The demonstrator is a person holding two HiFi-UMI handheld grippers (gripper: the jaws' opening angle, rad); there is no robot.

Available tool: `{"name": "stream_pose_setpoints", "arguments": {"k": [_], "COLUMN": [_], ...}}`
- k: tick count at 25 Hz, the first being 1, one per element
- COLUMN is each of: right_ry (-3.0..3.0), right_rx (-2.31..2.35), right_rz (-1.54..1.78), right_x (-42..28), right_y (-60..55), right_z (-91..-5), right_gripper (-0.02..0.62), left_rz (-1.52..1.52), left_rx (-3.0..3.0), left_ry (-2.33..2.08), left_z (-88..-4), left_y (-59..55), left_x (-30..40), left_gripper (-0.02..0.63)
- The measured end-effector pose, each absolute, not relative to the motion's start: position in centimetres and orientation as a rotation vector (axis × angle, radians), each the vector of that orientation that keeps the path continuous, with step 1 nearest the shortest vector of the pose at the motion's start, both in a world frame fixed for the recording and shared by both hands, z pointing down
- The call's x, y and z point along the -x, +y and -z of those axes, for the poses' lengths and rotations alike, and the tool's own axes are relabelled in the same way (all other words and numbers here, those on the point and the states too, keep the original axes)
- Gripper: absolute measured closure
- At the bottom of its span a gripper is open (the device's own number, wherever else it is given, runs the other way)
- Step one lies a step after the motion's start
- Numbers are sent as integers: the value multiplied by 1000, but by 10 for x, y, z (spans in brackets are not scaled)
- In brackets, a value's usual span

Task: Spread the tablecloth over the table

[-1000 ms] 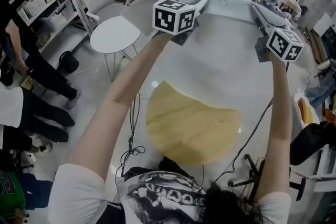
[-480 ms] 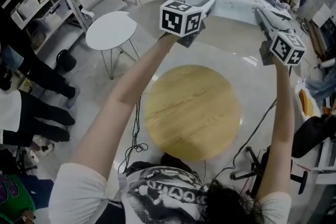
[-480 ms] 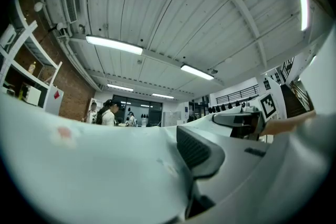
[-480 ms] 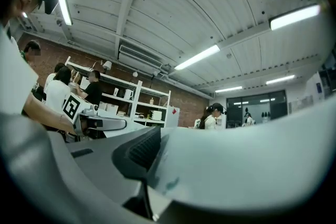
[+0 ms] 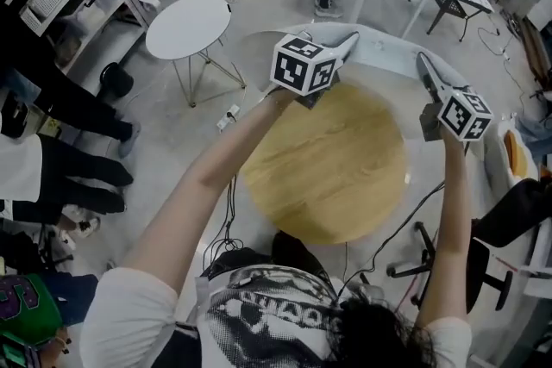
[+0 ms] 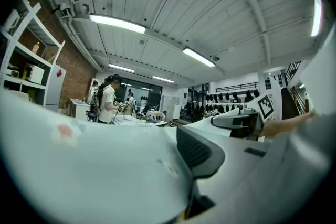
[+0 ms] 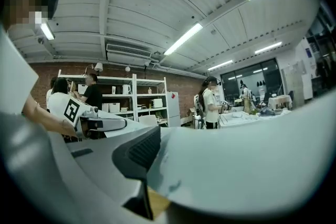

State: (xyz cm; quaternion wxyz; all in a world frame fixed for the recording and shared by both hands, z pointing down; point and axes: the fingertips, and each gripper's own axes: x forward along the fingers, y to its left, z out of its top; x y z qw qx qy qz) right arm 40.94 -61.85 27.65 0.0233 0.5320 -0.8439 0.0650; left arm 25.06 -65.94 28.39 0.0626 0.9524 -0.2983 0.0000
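Both grippers hold the pale tablecloth by its edge, up over the far edge of the round wooden surface — most of the wood lies bare. Over the far-left part of the rim, the left gripper has its fingers clenched on the cloth, which fills the left of its own view. Just past the far-right edge, the right gripper has its fingers pinched on the sheet too — cloth spreads across the right of that view. A small white round table stands on the floor, well apart to the left
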Motion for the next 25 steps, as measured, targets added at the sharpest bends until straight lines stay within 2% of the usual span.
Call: {"name": "stream_pose_setpoints", "arguments": {"k": [17,25], "right_ry": [-2677,-2665], "right_rx": [-1684,-1816], "right_rz": [-482,-843], "right_x": [-404,-367], "right_y": [-494,-402], "right_z": [-376,-439], "right_gripper": [509,519], "left_rz": [-1,23], "left_rx": [-2731,-2555], "left_ry": [-876,-815], "left_z": [-372,-432], "left_y": [-538,-454], "left_x": [-239,-195], "left_gripper": [509,505]}}
